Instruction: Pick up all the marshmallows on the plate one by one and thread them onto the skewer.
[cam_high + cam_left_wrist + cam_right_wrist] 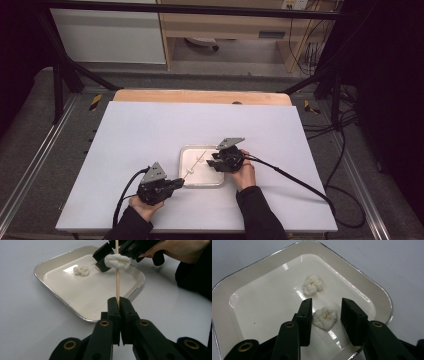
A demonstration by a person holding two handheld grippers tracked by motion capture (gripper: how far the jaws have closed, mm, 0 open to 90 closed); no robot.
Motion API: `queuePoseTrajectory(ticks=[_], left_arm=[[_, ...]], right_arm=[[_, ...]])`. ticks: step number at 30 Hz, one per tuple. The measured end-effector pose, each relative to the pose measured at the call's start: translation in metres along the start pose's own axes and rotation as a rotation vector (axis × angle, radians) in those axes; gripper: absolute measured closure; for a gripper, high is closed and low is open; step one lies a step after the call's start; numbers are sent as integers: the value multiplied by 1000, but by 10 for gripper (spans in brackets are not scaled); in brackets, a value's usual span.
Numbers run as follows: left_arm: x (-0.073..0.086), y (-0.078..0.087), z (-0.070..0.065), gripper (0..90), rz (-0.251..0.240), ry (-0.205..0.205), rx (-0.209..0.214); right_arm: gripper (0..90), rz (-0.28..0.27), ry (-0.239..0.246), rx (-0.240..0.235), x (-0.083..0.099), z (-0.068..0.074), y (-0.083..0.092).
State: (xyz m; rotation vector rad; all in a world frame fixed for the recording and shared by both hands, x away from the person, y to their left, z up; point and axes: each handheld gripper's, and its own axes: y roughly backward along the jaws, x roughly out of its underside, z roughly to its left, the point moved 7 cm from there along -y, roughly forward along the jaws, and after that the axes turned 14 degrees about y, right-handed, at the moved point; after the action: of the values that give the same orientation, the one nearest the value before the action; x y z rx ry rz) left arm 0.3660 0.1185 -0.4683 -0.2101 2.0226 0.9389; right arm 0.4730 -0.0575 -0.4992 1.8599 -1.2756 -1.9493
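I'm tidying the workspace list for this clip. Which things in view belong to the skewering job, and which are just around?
In the job:
wooden skewer, clamped in the left claw
white piece on the skewer
two white pieces in the tray
tray
right claw, straddling one piece

Just around:
white table sheet
wooden cabinet
floor cables

No text, label, brand, number or sign can be read in any of the views. At 1 o'clock in the high view, a small pale plate (294,4) on the wooden furniture behind the desk is too small and blurred to make out. The yellow-and-black striped markers (95,101) on the frame at 10 o'clock and 2 o'clock of the desk carry no lettering.
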Motion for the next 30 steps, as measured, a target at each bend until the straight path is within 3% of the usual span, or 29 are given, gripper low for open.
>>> queuePoseTrajectory(ticks=[5, 12, 30], left_arm=[[0, 0, 0, 877, 0, 0, 1], [0, 0, 0, 877, -4, 0, 3], [0, 1, -2, 877, -7, -4, 4]], right_arm=[[678, 4, 11, -3, 0, 1, 1], [708, 1, -14, -3, -1, 1, 3], [708, -90, -100, -72, -20, 5, 39]])
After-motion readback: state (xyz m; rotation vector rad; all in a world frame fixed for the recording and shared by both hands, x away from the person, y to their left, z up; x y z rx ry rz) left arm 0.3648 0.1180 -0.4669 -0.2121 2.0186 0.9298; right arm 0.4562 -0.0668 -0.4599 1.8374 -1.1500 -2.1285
